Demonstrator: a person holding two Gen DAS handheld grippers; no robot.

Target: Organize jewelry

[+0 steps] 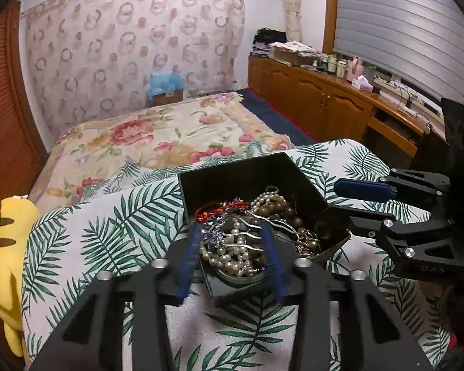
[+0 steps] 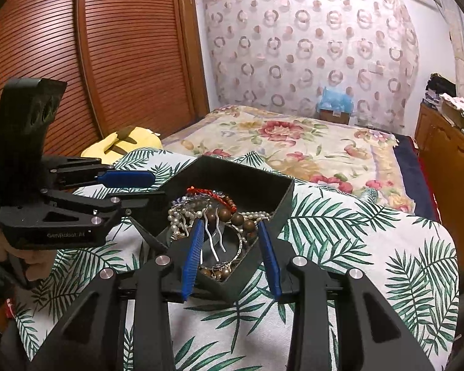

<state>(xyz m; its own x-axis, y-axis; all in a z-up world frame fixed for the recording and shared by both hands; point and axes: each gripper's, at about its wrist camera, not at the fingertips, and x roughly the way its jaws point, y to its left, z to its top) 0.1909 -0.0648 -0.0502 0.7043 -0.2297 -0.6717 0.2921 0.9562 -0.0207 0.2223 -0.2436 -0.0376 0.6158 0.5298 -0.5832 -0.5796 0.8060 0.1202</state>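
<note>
A black open box (image 1: 232, 173) (image 2: 263, 182) sits on a palm-leaf cloth and holds tangled jewelry: white pearl strands (image 1: 225, 256) (image 2: 179, 216), brown wooden beads (image 1: 281, 210) (image 2: 232, 216), a red cord bracelet (image 1: 219, 208) (image 2: 207, 192) and silver wavy hair pins (image 1: 247, 235) (image 2: 213, 238). My left gripper (image 1: 232, 232) is open, its blue-padded fingers reaching over the box's near corner on either side of the pearls. My right gripper (image 2: 229, 228) is open over the opposite corner, fingers on either side of the hair pins. Neither holds anything. Each gripper shows in the other's view, the right one (image 1: 349, 199) and the left one (image 2: 145, 188).
The palm-leaf cloth (image 1: 108, 235) (image 2: 355, 232) covers the raised work surface. A bed with a floral cover (image 1: 157, 136) lies behind. A yellow plush toy (image 1: 3, 241) sits at the left edge. Wooden cabinets with clutter (image 1: 324, 92) line the right wall.
</note>
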